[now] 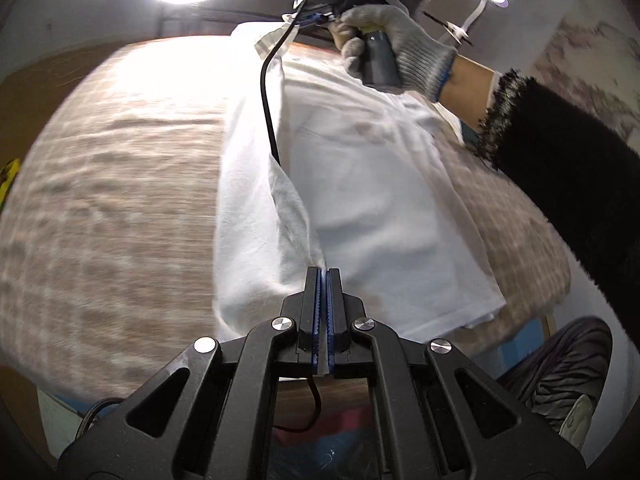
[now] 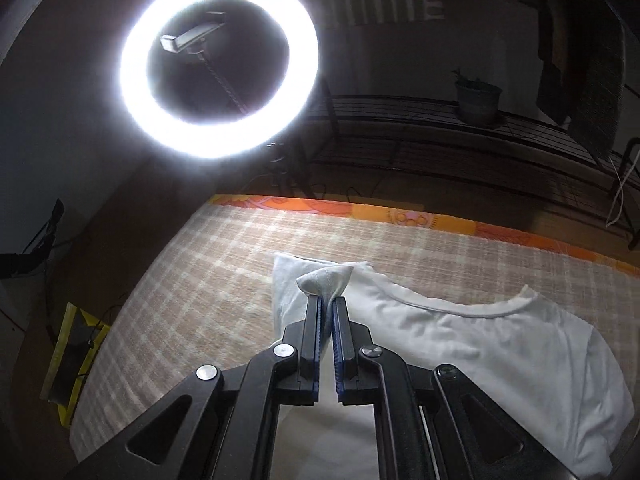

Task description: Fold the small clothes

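Left tongs (image 1: pixel 322 276) are pinched nearly closed on a fold of the shirt (image 1: pixel 372 184) at its near, hem end; right tongs (image 2: pixel 327 304) are likewise almost closed, nipping a small peak of white cloth at the shoulder corner beside the neckline (image 2: pixel 460 308). So the 2 grips sit at opposite ends of 1 long edge, and the shirt's long axis runs straight away from the left tongs toward the gloved right hand (image 1: pixel 384 40) at the far end. That edge is raised as a ridge, with a narrow strip of cloth to its left and the broad body lying flat to its right. My reading is that a lengthwise fold is in hand, and it turns on both grips carrying the edge sideways together, kept parallel to that axis; neither hand is nearer the landing line. Thin white cotton knit, soft and limp, with a ribbed collar. It rests on a bed (image 2: pixel 224 264) covered in coarse beige-and-white checked weave, which may drag at the cloth
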